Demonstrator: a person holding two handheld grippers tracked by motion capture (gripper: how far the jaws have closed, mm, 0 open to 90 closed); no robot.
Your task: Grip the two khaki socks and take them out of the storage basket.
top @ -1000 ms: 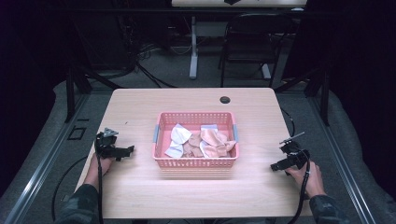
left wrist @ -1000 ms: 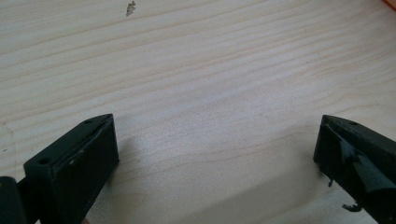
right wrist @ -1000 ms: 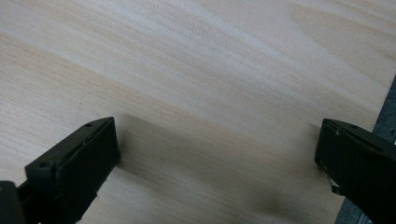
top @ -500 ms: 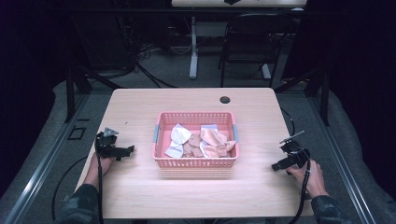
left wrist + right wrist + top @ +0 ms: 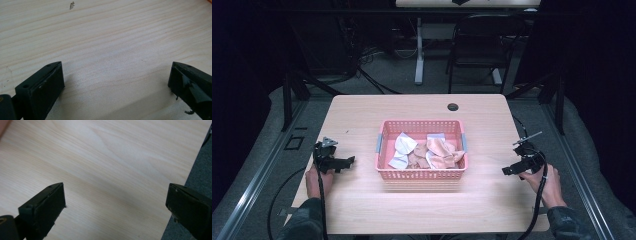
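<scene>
A pink plastic basket stands at the middle of the wooden table. Inside it lie crumpled cloths, white and peach. My left gripper rests on the table to the left of the basket, held by a hand, and points toward the basket. In the left gripper view its jaws stand wide apart over bare wood, so the left gripper is open and empty. My right gripper sits to the right of the basket near the table's right side. The right gripper is open too, nothing between its jaws.
A small dark round hole marks the table's far middle. The table's right edge runs close beside the right gripper, with grey floor beyond. A black chair and a table leg stand behind the table.
The right gripper has shifted slightly down and toward the person. The left gripper and the basket have stayed put.
</scene>
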